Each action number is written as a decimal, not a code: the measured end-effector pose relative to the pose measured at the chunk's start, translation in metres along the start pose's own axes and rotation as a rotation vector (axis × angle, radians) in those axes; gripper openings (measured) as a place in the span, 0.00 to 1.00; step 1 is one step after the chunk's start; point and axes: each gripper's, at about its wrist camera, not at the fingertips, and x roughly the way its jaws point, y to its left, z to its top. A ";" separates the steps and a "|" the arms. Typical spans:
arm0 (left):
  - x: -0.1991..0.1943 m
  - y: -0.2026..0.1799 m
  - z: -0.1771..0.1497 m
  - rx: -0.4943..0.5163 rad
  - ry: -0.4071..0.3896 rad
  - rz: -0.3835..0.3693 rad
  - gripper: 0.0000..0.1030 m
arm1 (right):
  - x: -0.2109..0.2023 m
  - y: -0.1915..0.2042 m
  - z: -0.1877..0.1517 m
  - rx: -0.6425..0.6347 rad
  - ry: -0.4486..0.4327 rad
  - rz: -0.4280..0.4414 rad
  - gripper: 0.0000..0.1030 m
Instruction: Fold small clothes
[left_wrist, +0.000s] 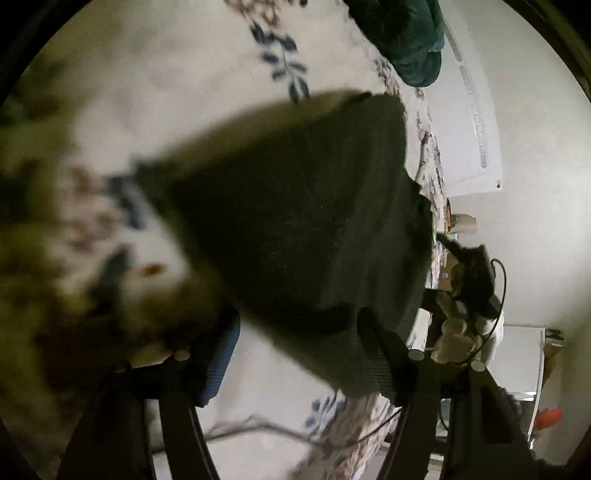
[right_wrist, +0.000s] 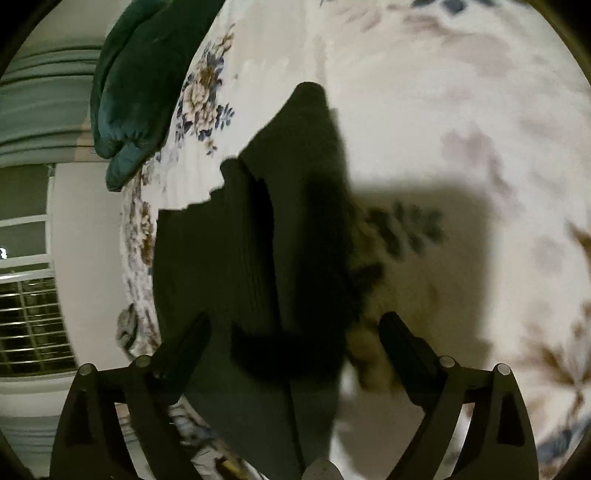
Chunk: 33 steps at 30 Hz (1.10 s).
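Dark garment (left_wrist: 306, 221): ribbed knit, dark grey-green, lying on a bed at its edge, partly folded with one layer over another; seen in both wrist views.

Floral bedspread (left_wrist: 159, 85): white, blue and brown flower print, beneath the garment.

Left gripper (left_wrist: 295, 354): jaws partly open, nothing pinched; garment edge lies between and beyond the fingers, blurred.

Right gripper (right_wrist: 295, 343): jaws spread wide above the garment, pads clear of the cloth.

Teal quilted bedding (right_wrist: 136, 77): bunched at the bed's far edge, apart from the garment.
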 end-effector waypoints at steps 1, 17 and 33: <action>0.007 -0.002 0.001 -0.002 -0.010 -0.006 0.62 | 0.005 -0.001 0.007 0.006 0.010 0.019 0.92; -0.011 -0.040 0.048 0.014 -0.102 -0.035 0.21 | 0.014 0.004 -0.003 0.075 -0.047 0.010 0.20; -0.060 -0.035 0.072 0.366 0.252 0.186 0.23 | -0.019 0.031 -0.304 0.436 -0.263 0.038 0.17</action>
